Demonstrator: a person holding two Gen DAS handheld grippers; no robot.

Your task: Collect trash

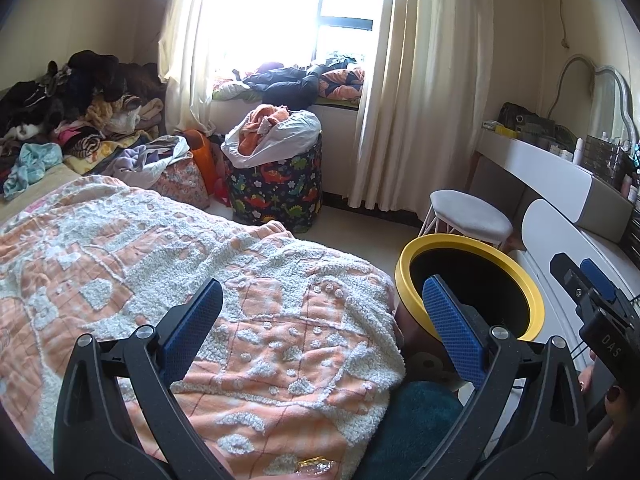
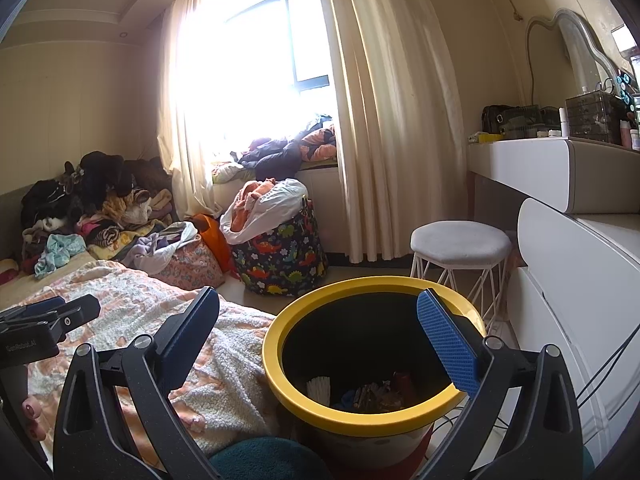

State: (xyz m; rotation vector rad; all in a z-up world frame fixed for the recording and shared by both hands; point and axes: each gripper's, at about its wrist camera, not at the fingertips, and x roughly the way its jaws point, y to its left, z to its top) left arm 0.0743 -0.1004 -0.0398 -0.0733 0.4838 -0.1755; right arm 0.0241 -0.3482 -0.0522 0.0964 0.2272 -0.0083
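- left wrist view: left tool (image 1: 322, 322) spread wide, nothing between the blue pads (image 1: 192, 320), hanging over the orange-and-white blanket (image 1: 168, 264) on the bed.
- right wrist view: right tool (image 2: 326, 344) also wide open and empty, poised over the mouth of the yellow-rimmed bin (image 2: 296, 404).
- bin stands on the floor just beside the bed edge, upright. trash already inside (image 2: 372, 394): crumpled wrappers, something white and ribbed, a dark red piece. can't id them further.
- one likely stray left: shiny gold wrapper (image 1: 314, 465) on the blanket at the bottom edge of the left view, close under the left tool. partly cut off, so only a guess that it's trash.
- step in hand, my read: fetch that wrapper with the left tool. it sits behind the fingertips, so pull back and tilt down first, then close on the foil alone. the blanket pile is fluffy and will snag; pinch a raised edge, don't dig in.
- carry it over the rim and release well inside. the right tool is in that airspace, so move it aside first.
- room: bright window (image 1: 280, 12) with cream curtains (image 1: 420, 92), dinosaur-print hamper (image 1: 276, 192) topped with a white bag, clothes heaped on the far bed, white stool (image 1: 470, 216), desk (image 1: 552, 176) with mirror and cosmetics on the right.
- backlight is strong; floor near the hamper hard to check for more litter.
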